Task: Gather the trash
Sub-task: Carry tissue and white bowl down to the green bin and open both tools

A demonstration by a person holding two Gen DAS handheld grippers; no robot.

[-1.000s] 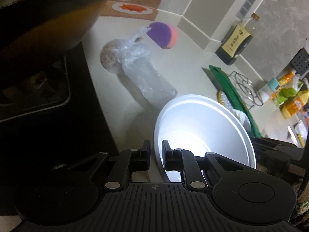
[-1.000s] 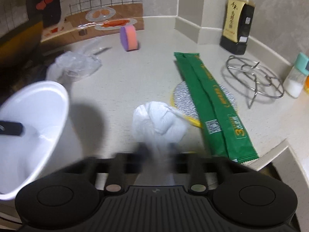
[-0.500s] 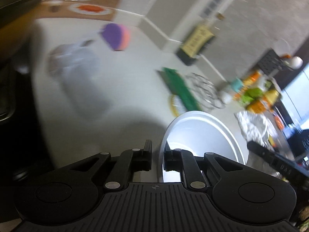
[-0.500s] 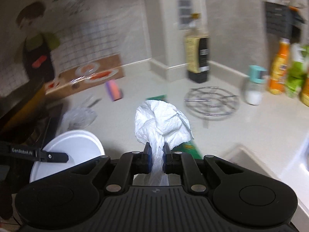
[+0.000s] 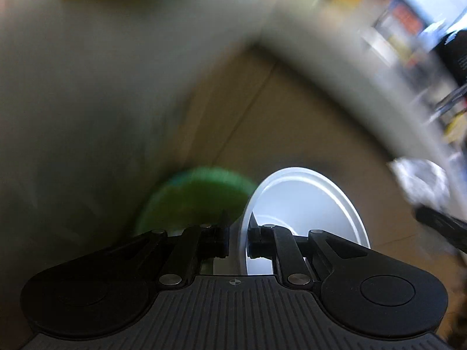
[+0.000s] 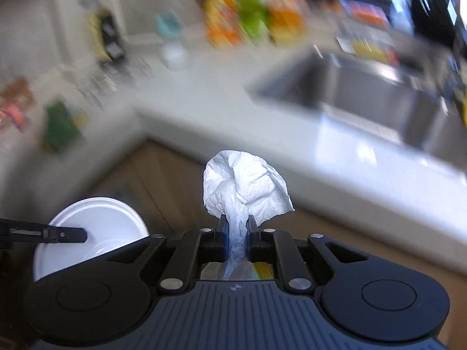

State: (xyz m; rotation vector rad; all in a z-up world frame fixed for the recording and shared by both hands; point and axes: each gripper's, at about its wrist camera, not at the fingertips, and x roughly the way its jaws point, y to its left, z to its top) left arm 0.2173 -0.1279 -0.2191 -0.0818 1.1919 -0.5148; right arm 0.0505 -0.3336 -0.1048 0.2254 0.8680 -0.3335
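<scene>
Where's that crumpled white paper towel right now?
The crumpled white paper towel is pinched in the right gripper, off the counter, right of the white bowl.

Black ribbed gripper (image 5: 237,234), silver screws

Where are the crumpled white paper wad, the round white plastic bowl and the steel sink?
crumpled white paper wad (image 6: 246,183), right wrist view, bunched top
round white plastic bowl (image 5: 303,201), left wrist view, inner wall
steel sink (image 6: 364,93), right wrist view, basin wall

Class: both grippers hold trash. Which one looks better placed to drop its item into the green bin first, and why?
Probably left. The left gripper, clamped on the white bowl's rim, has the blurred green bin just ahead. The right gripper, pinching the tissue, shows no bin.
</scene>
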